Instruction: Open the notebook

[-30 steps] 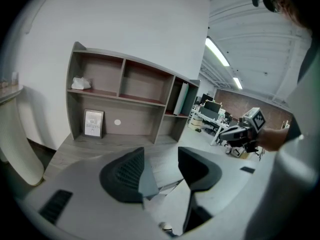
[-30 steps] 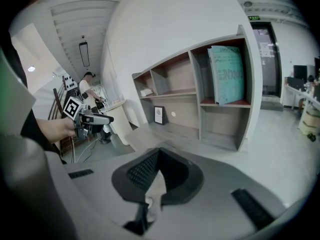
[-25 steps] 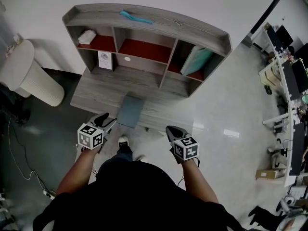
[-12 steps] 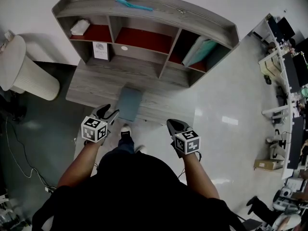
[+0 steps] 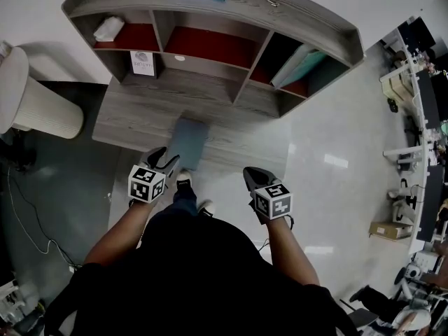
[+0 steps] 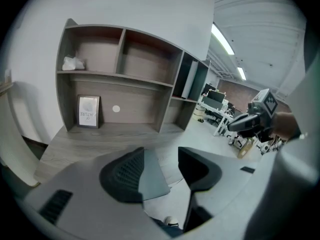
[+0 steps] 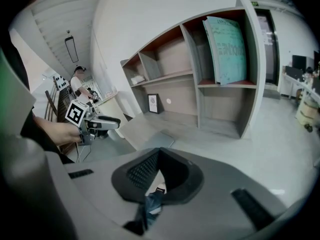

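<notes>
A closed grey-blue notebook (image 5: 187, 142) lies flat on the wooden desk (image 5: 133, 121), by its front edge. My left gripper (image 5: 164, 159) hovers open just at the notebook's near left corner; I cannot tell whether it touches. Between its jaws, the left gripper view (image 6: 160, 159) shows the notebook (image 6: 151, 176) with a clear gap. My right gripper (image 5: 253, 176) is shut and empty, over the floor right of the notebook and short of the desk edge. In the right gripper view (image 7: 159, 156) the notebook (image 7: 152, 140) lies ahead, with the left gripper (image 7: 102, 123) beyond it.
A hutch with open compartments (image 5: 210, 19) stands on the desk's back, holding a small framed picture (image 5: 142, 63), a white cloth (image 5: 108, 28) and a teal folder (image 5: 301, 67). A white bin (image 5: 38, 110) stands at the left. Office desks (image 5: 420, 117) line the right.
The person has stepped nearer the desk. Both grippers have moved forward, the left one up to the notebook's near corner. The notebook has not moved.
</notes>
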Demonstrator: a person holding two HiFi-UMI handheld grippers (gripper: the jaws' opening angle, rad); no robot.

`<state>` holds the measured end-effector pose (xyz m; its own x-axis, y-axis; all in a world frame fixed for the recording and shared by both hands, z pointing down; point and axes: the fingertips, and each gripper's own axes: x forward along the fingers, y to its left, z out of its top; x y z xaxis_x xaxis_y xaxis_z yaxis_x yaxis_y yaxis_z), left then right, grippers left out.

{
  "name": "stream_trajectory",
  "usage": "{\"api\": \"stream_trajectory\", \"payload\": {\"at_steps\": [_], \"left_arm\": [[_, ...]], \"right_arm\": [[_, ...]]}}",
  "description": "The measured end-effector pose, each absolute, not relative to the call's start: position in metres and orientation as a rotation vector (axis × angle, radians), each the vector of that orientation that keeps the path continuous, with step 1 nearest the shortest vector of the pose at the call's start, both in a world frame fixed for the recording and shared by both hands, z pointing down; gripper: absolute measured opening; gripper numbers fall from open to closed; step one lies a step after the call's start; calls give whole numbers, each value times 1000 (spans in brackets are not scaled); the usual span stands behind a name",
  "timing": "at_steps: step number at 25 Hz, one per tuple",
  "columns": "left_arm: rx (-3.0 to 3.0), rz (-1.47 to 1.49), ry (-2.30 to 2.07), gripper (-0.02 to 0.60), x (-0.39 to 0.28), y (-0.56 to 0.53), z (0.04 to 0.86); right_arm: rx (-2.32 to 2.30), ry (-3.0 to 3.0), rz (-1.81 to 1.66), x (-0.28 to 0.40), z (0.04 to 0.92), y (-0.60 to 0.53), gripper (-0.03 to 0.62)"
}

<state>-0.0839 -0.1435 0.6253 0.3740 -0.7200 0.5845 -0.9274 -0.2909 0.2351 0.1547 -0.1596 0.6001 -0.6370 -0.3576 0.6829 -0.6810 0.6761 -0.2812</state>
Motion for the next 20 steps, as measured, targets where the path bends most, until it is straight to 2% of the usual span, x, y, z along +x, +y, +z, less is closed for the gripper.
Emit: {"api": "stream_trajectory", "payload": {"at_steps": [20], "left_arm": [[2056, 681, -1304, 219, -53, -152, 713]], "right_arm": [[770, -2210, 805, 151, 641, -160, 0]]}}
